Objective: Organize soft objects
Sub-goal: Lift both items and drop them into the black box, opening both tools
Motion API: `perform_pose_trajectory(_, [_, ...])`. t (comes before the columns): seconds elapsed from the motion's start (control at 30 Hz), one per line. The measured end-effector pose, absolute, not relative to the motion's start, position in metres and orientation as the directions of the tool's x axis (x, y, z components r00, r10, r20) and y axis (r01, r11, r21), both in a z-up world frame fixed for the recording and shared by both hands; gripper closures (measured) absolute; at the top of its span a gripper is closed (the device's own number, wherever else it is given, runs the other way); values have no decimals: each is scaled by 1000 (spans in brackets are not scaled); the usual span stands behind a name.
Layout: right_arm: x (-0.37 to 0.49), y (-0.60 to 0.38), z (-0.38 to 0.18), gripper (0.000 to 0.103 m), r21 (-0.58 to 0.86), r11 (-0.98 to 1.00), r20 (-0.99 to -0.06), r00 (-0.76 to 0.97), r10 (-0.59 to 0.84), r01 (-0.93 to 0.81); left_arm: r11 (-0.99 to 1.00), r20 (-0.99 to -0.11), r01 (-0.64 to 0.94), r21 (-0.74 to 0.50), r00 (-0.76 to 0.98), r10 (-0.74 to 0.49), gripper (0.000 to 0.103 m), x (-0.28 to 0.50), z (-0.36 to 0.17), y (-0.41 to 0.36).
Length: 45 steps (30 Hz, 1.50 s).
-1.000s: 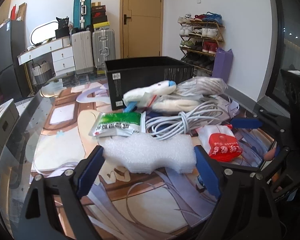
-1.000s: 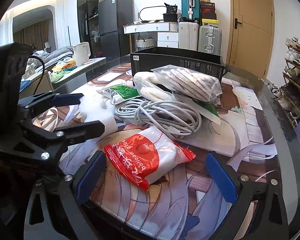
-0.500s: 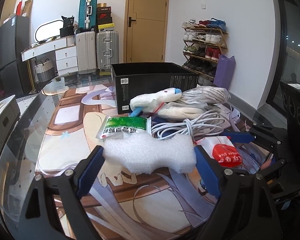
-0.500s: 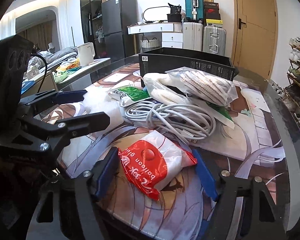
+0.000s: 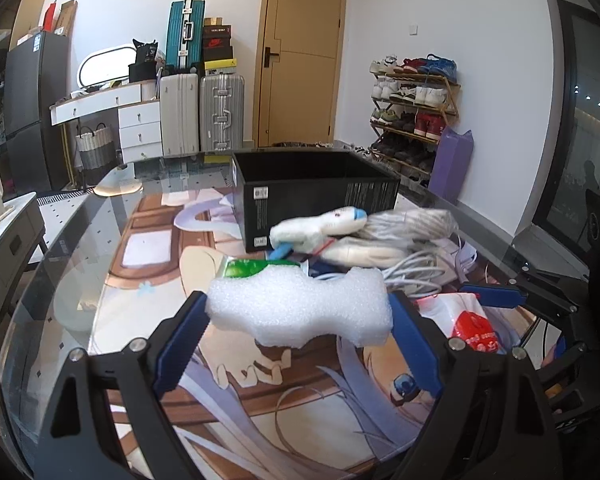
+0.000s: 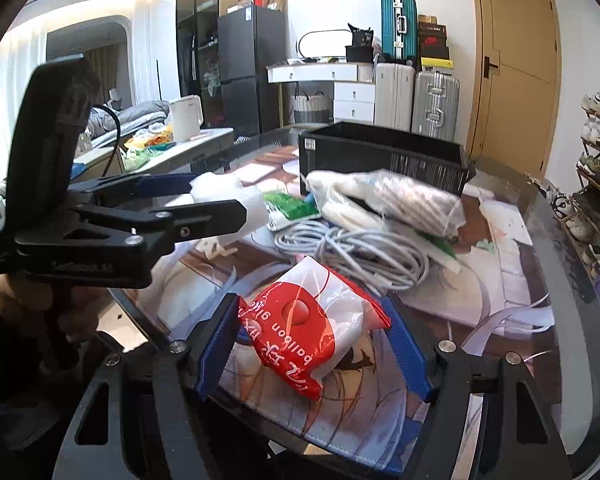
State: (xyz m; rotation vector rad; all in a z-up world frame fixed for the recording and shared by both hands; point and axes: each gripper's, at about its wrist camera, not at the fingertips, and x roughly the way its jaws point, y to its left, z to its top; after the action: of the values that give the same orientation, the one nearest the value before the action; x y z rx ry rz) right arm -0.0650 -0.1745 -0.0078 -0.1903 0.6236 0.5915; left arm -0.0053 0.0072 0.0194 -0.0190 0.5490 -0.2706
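The left gripper (image 5: 298, 320) clamps a white foam block (image 5: 300, 307) between its blue pads, lifted clear of the printed mat (image 5: 260, 392). The right gripper (image 6: 312, 344) has its pads pressed on both sides of a red-and-white balloon packet (image 6: 312, 332), raised off the mat. Behind both lie a coiled white cable (image 6: 364, 252), bagged soft items (image 6: 384, 200) and a green packet (image 6: 290, 206), in front of an open black box (image 5: 312, 192).

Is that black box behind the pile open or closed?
Open. The black box has no lid on top; its rim and inner walls show in the left view. Whether anything lies inside cannot be told.
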Motion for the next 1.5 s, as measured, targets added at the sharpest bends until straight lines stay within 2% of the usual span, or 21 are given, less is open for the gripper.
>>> perform_pose_trajectory(0.27, [-58, -190, 22, 31, 31, 835, -544, 692, 475, -549, 975, -494, 221, -39, 843, -211, 14, 1, 36, 1])
perform_pose_trajectory(0.67, [-22, -209, 67, 30, 39, 862, -472, 751, 462, -506, 982, -457, 185, -31, 871, -178, 14, 27, 57, -6])
perform_pose_trajectory(1.13, [22, -208, 84, 30, 8, 869, -456, 772, 443, -495, 989, -409, 145, -34, 901, -146, 14, 69, 81, -4])
perform_pose_trajectory(1.5, [69, -205, 90, 30, 7, 872, -456, 774, 439, -490, 992, -404, 122, -29, 907, -123, 14, 108, 81, -3])
